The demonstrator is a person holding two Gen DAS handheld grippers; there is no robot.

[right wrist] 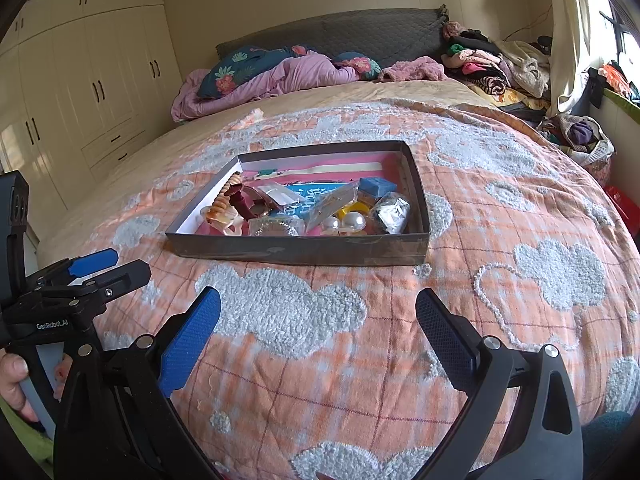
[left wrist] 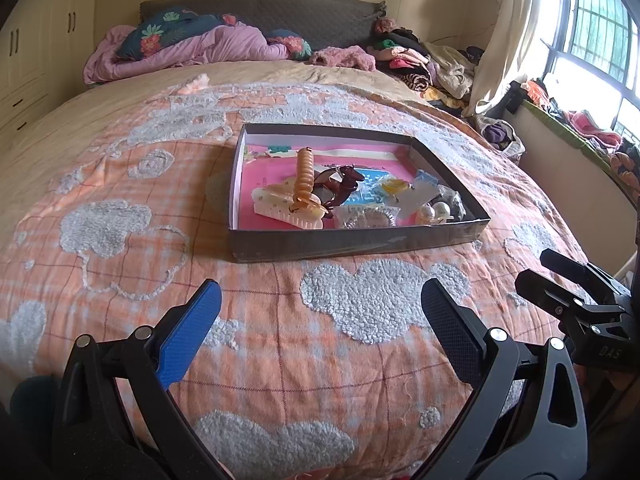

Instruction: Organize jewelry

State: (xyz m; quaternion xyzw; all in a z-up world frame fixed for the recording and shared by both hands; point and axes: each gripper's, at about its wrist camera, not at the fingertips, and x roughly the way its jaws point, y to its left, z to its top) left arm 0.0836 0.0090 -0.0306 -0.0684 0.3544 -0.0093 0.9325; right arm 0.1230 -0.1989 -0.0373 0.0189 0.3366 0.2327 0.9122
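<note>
A shallow dark box (left wrist: 352, 240) (right wrist: 296, 250) lies on the bed with a pink lining. In it are an orange spiral hair clip (left wrist: 303, 176) (right wrist: 222, 199), a cream claw clip (left wrist: 286, 210), a brown clip (left wrist: 340, 186) (right wrist: 250, 202), two large pearls (left wrist: 434, 211) (right wrist: 344, 222), a blue block (right wrist: 376, 185) and several clear packets. My left gripper (left wrist: 320, 312) is open and empty, short of the box's near wall. My right gripper (right wrist: 318, 316) is open and empty, also short of the box. Each gripper shows at the other view's edge.
The bed has an orange checked blanket with grey fluffy clouds (left wrist: 376, 300). A purple quilt and pillows (left wrist: 188, 48) lie at the headboard. Piled clothes (left wrist: 420, 60) lie at the far right. Wardrobes (right wrist: 80, 92) stand left, a window (left wrist: 592, 40) right.
</note>
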